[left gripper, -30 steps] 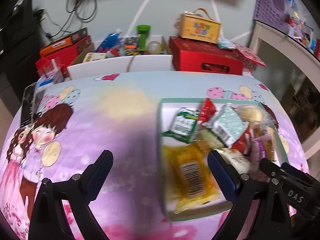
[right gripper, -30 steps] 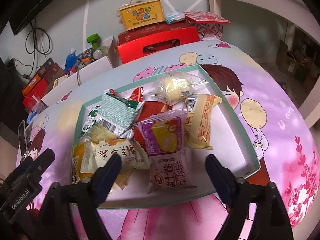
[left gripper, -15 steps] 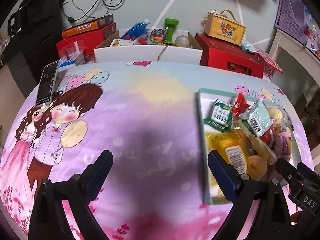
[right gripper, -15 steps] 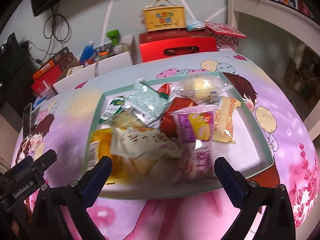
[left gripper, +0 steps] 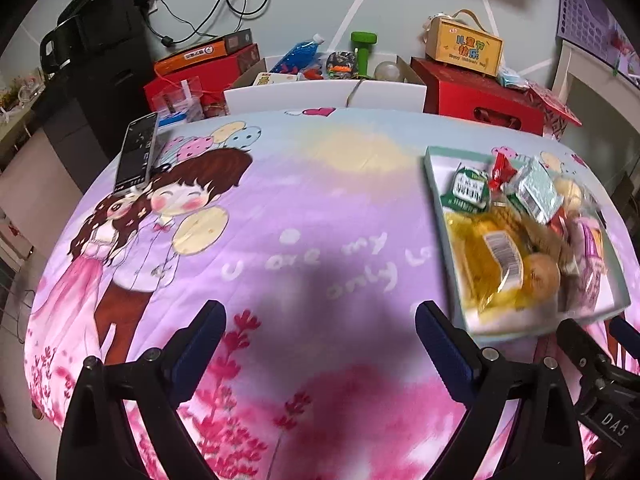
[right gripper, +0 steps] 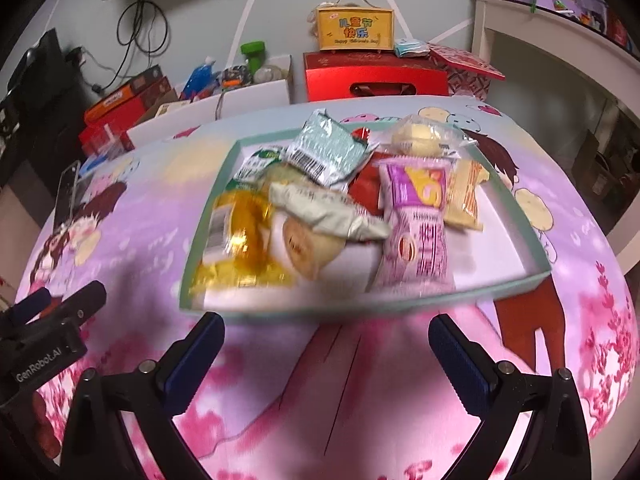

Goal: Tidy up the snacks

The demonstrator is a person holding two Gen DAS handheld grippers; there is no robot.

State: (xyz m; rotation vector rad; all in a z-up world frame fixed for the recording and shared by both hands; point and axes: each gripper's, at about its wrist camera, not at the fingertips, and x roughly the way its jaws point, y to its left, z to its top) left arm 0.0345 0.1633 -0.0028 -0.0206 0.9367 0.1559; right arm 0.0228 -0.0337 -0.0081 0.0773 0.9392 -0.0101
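A shallow teal-rimmed tray [right gripper: 538, 272] [left gripper: 434, 184] lies on the pink cartoon tablecloth and holds several wrapped snacks. Among them are a purple packet [right gripper: 420, 236], a yellow packet [right gripper: 240, 236] [left gripper: 492, 256], a silver-green packet [right gripper: 324, 150] [left gripper: 536, 196] and a clear-wrapped bun [right gripper: 420, 136]. My right gripper [right gripper: 326, 356] is open, empty, just in front of the tray's near rim. My left gripper [left gripper: 318, 344] is open and empty over bare cloth, left of the tray. Each view shows the other gripper at its edge.
A black phone [left gripper: 136, 152] lies at the table's far left. Behind the table stand a red gift box [right gripper: 376, 80] topped by a yellow carton [right gripper: 354, 28], white boxes of clutter [left gripper: 324, 92], and red and orange boxes [left gripper: 200, 68]. A white shelf [right gripper: 560, 60] is at right.
Both grippers have pulled back and away from the tray; the left one has swung left, so the tray now sits at the right of its view. The snacks in the tray have shifted slightly.
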